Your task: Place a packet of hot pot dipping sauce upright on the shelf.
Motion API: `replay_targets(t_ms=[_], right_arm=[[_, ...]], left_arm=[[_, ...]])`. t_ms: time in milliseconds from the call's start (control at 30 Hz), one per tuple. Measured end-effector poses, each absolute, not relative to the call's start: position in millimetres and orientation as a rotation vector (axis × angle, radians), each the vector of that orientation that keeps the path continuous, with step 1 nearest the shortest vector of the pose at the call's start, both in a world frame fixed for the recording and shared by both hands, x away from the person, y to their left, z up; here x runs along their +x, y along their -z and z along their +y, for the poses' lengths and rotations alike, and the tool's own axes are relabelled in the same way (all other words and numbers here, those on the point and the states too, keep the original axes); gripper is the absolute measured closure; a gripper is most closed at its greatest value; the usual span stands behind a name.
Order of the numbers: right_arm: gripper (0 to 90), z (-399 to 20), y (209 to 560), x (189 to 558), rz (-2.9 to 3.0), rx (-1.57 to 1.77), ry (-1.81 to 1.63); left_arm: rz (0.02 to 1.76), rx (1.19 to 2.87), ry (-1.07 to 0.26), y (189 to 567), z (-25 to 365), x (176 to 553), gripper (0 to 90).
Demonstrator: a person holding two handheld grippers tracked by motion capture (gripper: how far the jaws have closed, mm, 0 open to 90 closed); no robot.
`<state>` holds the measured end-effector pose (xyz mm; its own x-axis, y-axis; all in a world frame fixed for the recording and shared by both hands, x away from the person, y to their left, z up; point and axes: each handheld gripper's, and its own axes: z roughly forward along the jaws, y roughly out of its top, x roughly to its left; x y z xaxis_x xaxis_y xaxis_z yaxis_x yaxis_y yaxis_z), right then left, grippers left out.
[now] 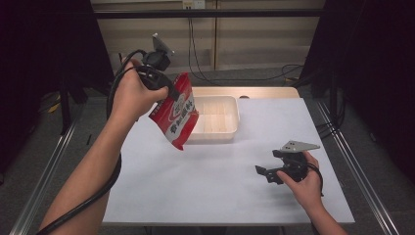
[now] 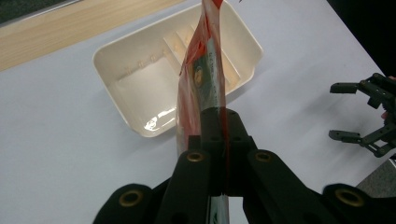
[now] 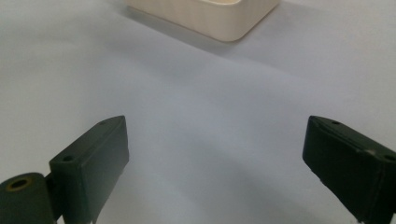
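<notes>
Packet held aloft at ten o'clock, beside our tray.

Our left gripper (image 1: 171, 93) pinches the red packet (image 1: 175, 111) in closed jaws, hanging over the cream tray's (image 1: 234, 128) left edge; at four o'clock our right gripper (image 1: 265, 173) rests wide open, holding nothing.

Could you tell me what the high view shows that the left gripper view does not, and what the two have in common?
High view alone: the person's two forearms, the left tool seen from outside, the wooden strip beyond the white table, and the floor.
Left gripper view alone: the left tool's jaws pressed shut on the red packet edge, and the dividers inside the tray.
Both: the packet hanging above the cream tray, and the open right tool held off to the side.
</notes>
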<state>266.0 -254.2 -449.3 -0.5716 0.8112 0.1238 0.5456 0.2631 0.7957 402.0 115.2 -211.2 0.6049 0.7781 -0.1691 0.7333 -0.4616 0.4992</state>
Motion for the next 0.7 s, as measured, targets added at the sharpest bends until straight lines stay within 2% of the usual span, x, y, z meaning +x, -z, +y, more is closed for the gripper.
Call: replay_targets(t_ms=[700], right_arm=[[7.0, -255.3, 450.1, 266.8, 2.220, 1.247, -1.223]], left_arm=[[1.217, 2.294, -0.138, 201.1, 115.2, 424.1, 90.0]])
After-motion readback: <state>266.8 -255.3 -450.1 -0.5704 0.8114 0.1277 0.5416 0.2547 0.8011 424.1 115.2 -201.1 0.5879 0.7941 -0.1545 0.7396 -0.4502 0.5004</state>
